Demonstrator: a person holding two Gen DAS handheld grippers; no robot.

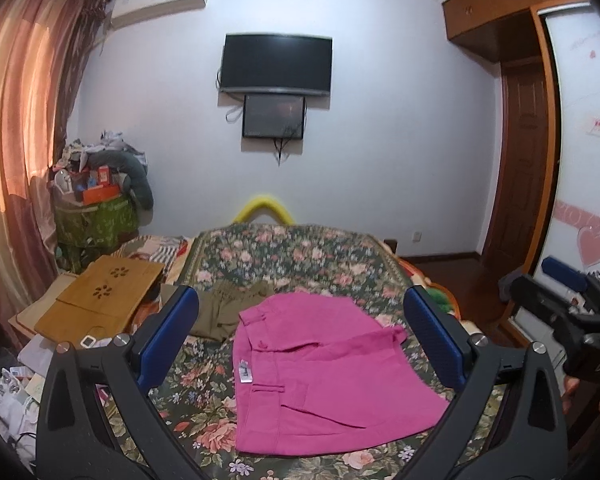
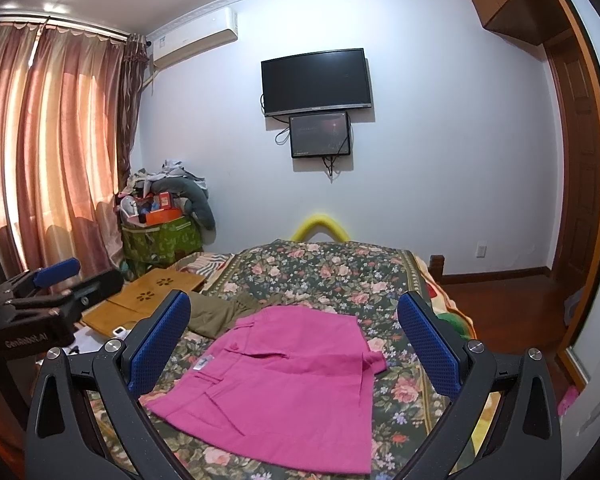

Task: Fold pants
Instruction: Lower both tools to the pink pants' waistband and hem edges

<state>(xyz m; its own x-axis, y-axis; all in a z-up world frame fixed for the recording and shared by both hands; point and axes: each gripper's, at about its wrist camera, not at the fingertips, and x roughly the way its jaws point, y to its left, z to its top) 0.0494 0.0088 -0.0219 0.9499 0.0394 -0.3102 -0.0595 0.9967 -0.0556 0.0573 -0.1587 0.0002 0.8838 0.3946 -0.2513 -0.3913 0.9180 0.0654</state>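
Note:
Pink pants [image 1: 320, 376] lie folded in a compact rectangle on the floral bed cover [image 1: 292, 256], a white label showing at the waist; they also show in the right wrist view [image 2: 284, 380]. My left gripper [image 1: 300, 336] is open and empty, held above the pants. My right gripper [image 2: 296, 340] is open and empty, also above them. The right gripper shows at the right edge of the left wrist view [image 1: 568, 292]. The left gripper shows at the left edge of the right wrist view [image 2: 52, 284].
Olive-brown pants [image 1: 228, 308] lie crumpled just behind the pink ones [image 2: 224, 308]. A bamboo lap table [image 1: 104, 296] sits at the bed's left side. A cluttered green bin [image 1: 96, 216] stands by the curtain. The wooden floor [image 2: 500, 300] is to the right.

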